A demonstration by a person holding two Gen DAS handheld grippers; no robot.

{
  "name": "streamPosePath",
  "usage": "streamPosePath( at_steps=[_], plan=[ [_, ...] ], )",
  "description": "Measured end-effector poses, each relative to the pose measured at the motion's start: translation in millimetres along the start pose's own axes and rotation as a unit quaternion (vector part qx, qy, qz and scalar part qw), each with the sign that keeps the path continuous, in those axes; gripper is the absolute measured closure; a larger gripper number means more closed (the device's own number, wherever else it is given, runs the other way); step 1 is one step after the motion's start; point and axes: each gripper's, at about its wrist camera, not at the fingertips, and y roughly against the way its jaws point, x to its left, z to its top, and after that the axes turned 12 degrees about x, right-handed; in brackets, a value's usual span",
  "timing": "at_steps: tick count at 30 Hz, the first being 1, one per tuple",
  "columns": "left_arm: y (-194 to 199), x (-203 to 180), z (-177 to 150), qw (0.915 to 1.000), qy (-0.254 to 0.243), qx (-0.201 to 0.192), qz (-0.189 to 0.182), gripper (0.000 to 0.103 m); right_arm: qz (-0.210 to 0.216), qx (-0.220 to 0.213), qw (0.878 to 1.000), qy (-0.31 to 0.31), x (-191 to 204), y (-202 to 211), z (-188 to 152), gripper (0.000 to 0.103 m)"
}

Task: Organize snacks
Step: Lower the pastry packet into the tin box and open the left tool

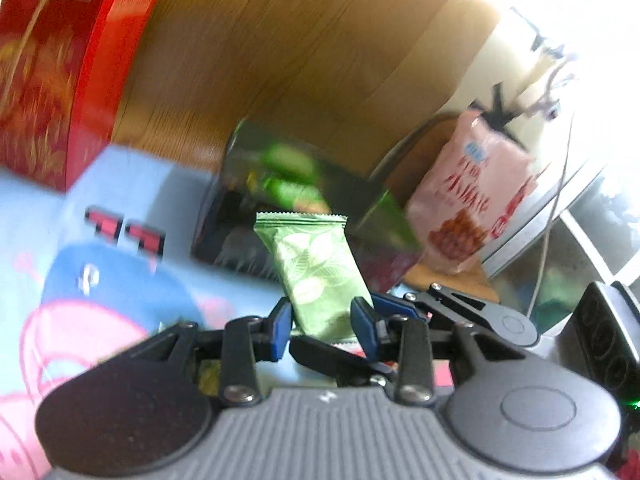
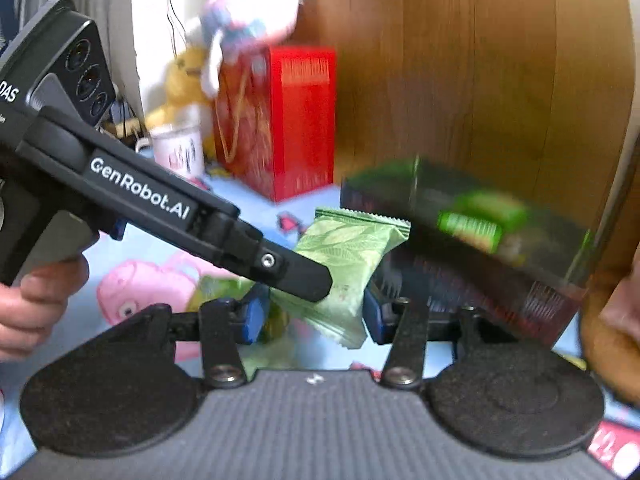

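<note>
A green leaf-print snack packet hangs above the cartoon-print cloth. My left gripper is shut on its lower end, blue pads on both sides. In the right wrist view, one black left finger lies across the packet's face. My right gripper holds the same packet from the other side, and the bottom end is bunched between its pads. A right finger shows beside the left pads. Just behind stands a dark box with green packets inside.
A red gift box stands at the back against a wooden panel. A pink snack bag leans to the right of the dark box. Plush toys, a mug and another greenish packet are nearby. A hand grips the left handle.
</note>
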Motion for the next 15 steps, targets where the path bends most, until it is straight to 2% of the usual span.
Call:
streamPosePath(
  at_steps=[4,9,12,15],
  plan=[
    [-6,-12,30,0.9993,-0.018,-0.024,0.024,0.071,-0.016,-0.020,1.000,-0.012,-20,-3,25,0.051],
    [-30,-3,75,0.9985,0.000,-0.036,0.040,0.071,-0.026,-0.016,0.998,-0.052,-51,-26,55,0.051],
    [-50,3,88,0.9973,0.004,-0.032,0.066,0.064,-0.021,-0.006,0.997,-0.075,-69,-46,65,0.048],
    [-58,8,91,0.9954,0.010,-0.029,0.090,0.062,-0.026,0.002,0.995,-0.093,-76,-55,66,0.046]
  ],
)
